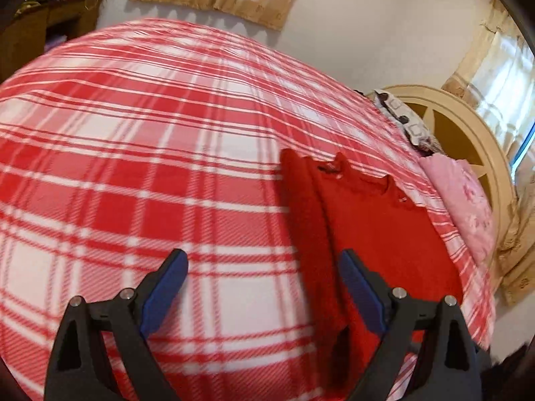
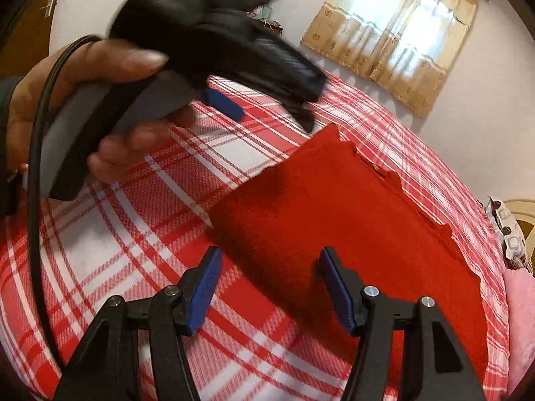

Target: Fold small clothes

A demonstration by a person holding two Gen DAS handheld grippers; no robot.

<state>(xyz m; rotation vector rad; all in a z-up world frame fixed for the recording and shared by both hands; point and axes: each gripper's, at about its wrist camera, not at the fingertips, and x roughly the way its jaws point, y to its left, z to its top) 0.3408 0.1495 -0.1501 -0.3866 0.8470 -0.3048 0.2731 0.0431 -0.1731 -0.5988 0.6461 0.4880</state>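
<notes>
The red garment [image 2: 351, 220] lies flat on the plaid bedspread [image 1: 133, 167], its long axis running away from both tools. The right tool [image 2: 269, 287] hovers spread over its near left edge and is the nearer; the left tool [image 1: 264, 287], also spread and seemingly raised, has the cloth off to its right.
</notes>
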